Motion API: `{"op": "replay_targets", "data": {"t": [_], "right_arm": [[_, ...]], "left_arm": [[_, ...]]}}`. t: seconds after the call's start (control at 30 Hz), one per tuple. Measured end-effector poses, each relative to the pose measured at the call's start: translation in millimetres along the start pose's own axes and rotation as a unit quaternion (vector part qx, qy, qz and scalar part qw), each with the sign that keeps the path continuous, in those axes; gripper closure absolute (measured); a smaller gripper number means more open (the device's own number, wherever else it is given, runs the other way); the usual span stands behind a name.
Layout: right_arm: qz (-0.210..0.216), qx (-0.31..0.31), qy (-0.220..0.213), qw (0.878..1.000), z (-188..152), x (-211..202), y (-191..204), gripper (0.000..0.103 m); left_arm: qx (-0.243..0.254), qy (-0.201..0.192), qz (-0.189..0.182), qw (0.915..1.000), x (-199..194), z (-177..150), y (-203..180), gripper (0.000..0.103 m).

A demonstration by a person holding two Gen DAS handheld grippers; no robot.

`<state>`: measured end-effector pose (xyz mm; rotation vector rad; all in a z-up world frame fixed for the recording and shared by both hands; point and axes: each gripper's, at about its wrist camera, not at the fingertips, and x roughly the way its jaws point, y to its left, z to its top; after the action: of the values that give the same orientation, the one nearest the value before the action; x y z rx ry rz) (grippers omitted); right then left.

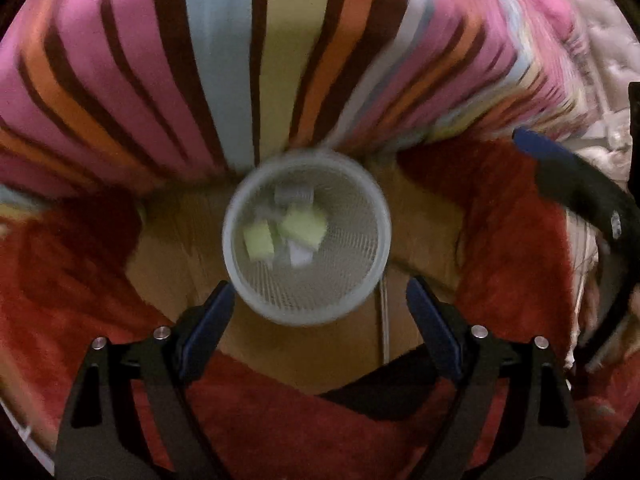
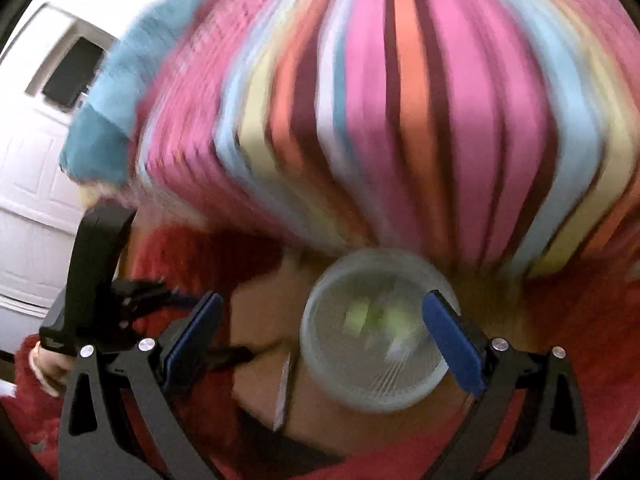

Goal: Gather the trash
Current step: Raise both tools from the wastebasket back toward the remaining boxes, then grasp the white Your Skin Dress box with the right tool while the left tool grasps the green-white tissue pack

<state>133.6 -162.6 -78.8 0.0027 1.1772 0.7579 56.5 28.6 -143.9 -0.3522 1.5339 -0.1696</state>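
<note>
A round grey mesh waste basket (image 1: 352, 268) stands on the wood floor against the bed. Inside lie two yellow-green paper pieces (image 1: 302, 226), a white scrap (image 1: 300, 258) and a grey bit (image 1: 292, 196). My left gripper (image 1: 320, 300) hangs high above the basket's near rim, open with nothing between its blue pads. In the right wrist view the basket (image 2: 380, 384) is blurred, with yellow-green scraps (image 2: 360, 312) in it. My right gripper (image 2: 324, 336) is also above it, open and holding nothing. One blue-padded finger (image 1: 560, 168) of the right gripper shows at the left wrist view's right edge.
A striped bedspread (image 1: 224, 60) hangs down behind the basket. A red shaggy rug (image 1: 80, 280) covers the floor on both sides. A white panelled door (image 2: 36, 184) stands at the left, with a blue fluffy cloth (image 2: 120, 92) on the bed's corner. A hand (image 2: 48, 364) grips the left tool's handle.
</note>
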Motion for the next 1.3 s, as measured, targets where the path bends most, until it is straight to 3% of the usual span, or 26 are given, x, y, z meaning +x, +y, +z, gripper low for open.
{"op": "replay_targets", "data": {"t": [0.1,0.2,0.33,0.47,0.77,1.1,1.3], "right_arm": [[-0.056,-0.040,-0.082,0.994,26,-24,-5,0.008],[-0.087,-0.069,-0.136,0.985,49,-35,-12,0.008],[-0.110,-0.092,-0.158,0.977,76,-27,-20,0.008],[-0.100,-0.105,-0.166,0.975,98,-20,-24,0.008],[-0.089,-0.113,-0.158,0.977,139,-6,-34,0.008],[-0.073,-0.115,-0.138,0.981,174,21,-50,0.008],[-0.058,-0.136,-0.122,0.981,188,35,-52,0.008]], "left_arm": [[0.024,-0.092,0.035,0.9949,-36,12,-3,0.018],[0.027,-0.172,0.070,0.9822,-63,30,0,0.018],[0.009,-0.230,0.051,0.9717,-85,56,7,0.018],[0.024,-0.268,0.075,0.9602,-96,85,3,0.018],[0.085,-0.305,0.072,0.9459,-105,157,-2,0.018],[0.153,-0.329,0.070,0.9293,-106,262,-11,0.018],[0.178,-0.306,0.059,0.9332,-96,308,-11,0.018]]}}
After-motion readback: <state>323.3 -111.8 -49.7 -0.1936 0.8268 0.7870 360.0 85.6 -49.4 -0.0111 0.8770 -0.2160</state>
